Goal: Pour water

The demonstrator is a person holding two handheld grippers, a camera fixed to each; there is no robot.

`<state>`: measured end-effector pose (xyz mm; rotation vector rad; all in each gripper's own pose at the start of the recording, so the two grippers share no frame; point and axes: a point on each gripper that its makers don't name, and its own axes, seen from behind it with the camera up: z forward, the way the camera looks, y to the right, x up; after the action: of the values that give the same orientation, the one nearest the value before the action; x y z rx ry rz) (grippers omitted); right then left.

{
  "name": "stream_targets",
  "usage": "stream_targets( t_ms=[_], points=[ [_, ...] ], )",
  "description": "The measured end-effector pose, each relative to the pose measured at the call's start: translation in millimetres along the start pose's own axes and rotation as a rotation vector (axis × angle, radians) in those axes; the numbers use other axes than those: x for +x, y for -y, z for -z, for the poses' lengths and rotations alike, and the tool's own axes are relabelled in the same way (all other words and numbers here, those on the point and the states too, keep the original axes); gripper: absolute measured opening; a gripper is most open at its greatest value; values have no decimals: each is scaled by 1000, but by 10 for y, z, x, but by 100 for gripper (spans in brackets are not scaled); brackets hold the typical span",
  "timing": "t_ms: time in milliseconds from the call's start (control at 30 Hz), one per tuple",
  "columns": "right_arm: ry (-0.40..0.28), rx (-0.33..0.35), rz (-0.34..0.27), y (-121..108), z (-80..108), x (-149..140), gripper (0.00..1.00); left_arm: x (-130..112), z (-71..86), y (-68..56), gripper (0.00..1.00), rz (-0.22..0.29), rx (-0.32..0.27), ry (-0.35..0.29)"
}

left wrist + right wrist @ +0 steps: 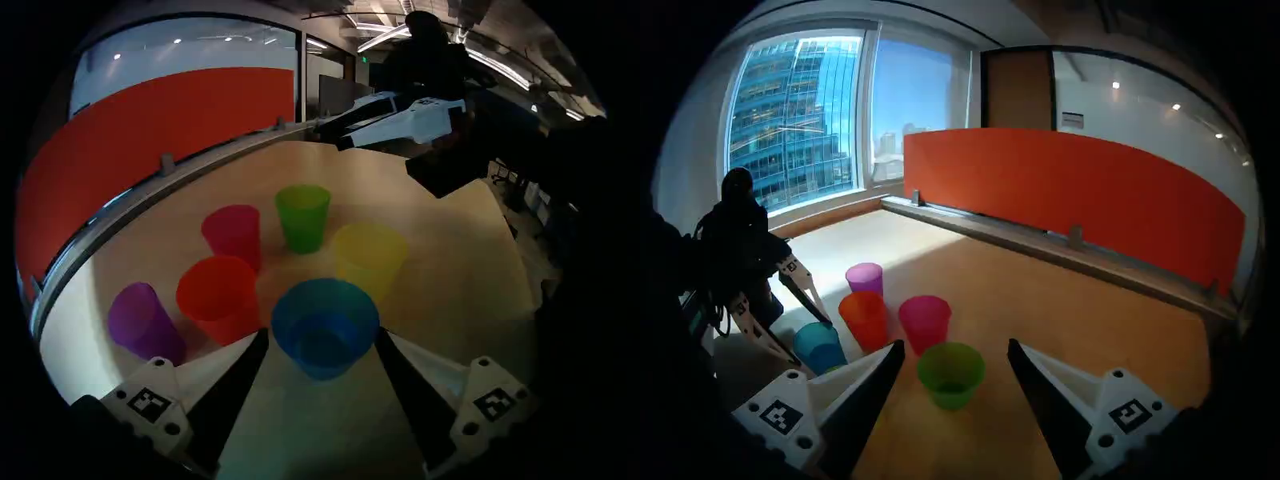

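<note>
Six cups [220, 292] on the table [448, 264]; blue cup [324, 320] at 6 o'clock between fingers of the wide-open left gripper [321, 332], green cup [950, 374] likewise inside the wide right gripper [954, 344]. Centre up, squeeze gently, keep upright

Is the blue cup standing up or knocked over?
Upright: the blue cup stands on its base on the table, open mouth facing up, between the spread fingers of the left gripper.
</note>
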<state>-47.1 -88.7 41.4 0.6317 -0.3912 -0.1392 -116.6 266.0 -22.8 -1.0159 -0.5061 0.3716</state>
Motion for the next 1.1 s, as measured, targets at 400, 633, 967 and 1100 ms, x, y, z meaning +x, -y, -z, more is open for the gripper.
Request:
stream_targets(
  t_ms=[400,633,967,1100],
  points=[
    [12,5,1,-10,-95,-32,100,31,-170,-31,99,8,-21,-11],
    [14,2,-2,-25,-105,-31,100,70,-224,-31,97,6,-18,-24],
    [31,2,3,-43,-126,-90,100,72,-237,-31,89,12,-14,-28],
    [43,11,4,-12,-157,-144,100,54,-216,-8,89,18,-7,-27]
  ],
)
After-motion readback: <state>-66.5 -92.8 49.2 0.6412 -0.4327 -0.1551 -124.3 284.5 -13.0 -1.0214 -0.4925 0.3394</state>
